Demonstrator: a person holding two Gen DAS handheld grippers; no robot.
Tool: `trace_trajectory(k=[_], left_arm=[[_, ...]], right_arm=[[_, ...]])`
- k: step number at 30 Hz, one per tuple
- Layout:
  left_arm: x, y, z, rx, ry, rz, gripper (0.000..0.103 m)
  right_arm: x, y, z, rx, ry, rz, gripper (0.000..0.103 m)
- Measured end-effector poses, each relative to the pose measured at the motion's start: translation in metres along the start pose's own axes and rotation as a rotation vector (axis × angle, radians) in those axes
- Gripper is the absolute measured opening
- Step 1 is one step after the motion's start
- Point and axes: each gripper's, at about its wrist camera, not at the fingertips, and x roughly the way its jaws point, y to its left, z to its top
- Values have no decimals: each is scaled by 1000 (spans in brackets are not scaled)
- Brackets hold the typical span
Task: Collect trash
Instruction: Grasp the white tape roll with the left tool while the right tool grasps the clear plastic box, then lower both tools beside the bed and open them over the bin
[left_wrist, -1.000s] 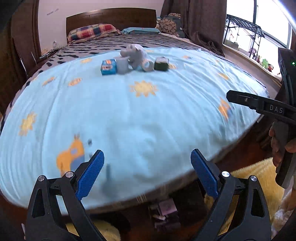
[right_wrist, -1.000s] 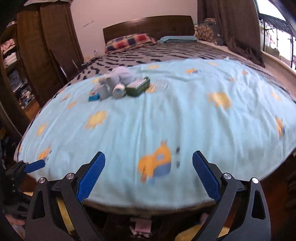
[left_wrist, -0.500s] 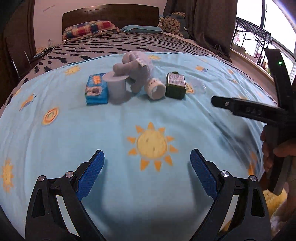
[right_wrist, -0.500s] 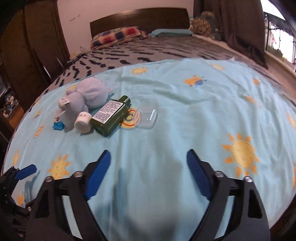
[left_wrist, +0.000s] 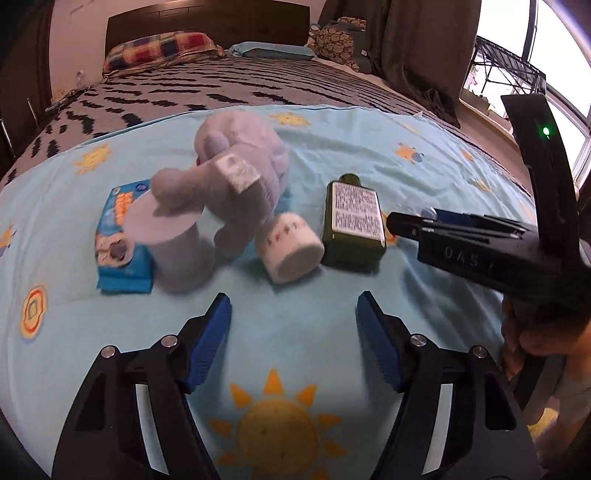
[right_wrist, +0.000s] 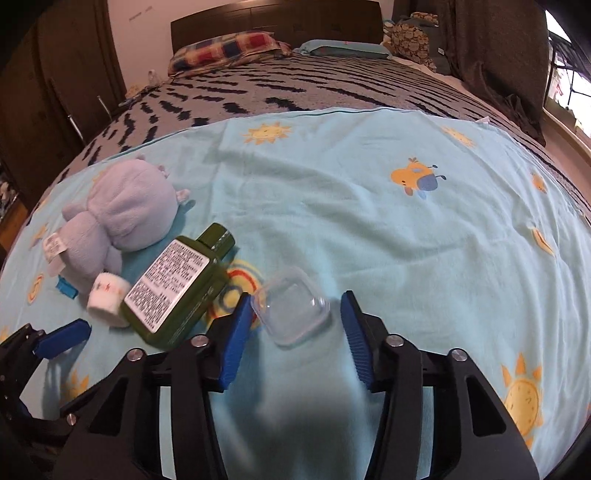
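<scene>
On the light blue sheet lie a clear plastic lid (right_wrist: 290, 306), a green bottle (right_wrist: 177, 288) (left_wrist: 352, 225), a small white paper roll (left_wrist: 290, 247) (right_wrist: 109, 293), a pale cup (left_wrist: 171, 236) and a blue packet (left_wrist: 122, 236). My right gripper (right_wrist: 293, 314) is open with the clear lid between its blue fingers, not touching. My left gripper (left_wrist: 293, 314) is open and empty, just short of the paper roll. The right gripper (left_wrist: 402, 221) also shows in the left wrist view.
A grey plush toy (left_wrist: 240, 173) (right_wrist: 122, 210) lies among the items, leaning on the cup. A zigzag blanket (right_wrist: 295, 88) and pillows (right_wrist: 225, 48) are farther back. A dark wardrobe (right_wrist: 55, 92) stands left, curtains (right_wrist: 495, 48) right.
Both grippers have moved forward over the bed towards the items. The right one has come around the clear lid and both have narrowed somewhat.
</scene>
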Motion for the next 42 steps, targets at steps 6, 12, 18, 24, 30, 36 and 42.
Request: trace_trajectory(k=[6,12,18,24,30,36,42], left_arm=[[14,3,16,-4,6,-2,57],[20,2,23,6,15,-2,57],[22,2,28,16,19,12,37],[7,-2,15,30,14,20,36],[-24,-11,-17,40,6,18,36],[-65,-20,-60,34,-16,11,36],[-111,-33,-101,37,-59,8,36]], right_arm=[[3,-12,4,38,-3,42,35],[2,-6,4,4,-9,18,35],[-3,-7,0,-9,-9,8,35],[-21,-7,-17,-22,-16,7,35],[-52,2,-44,-41,-36,29,35],[-93,15,-76,-66,-74,49,35],[-134,27,-117,-81,-103,87,35]])
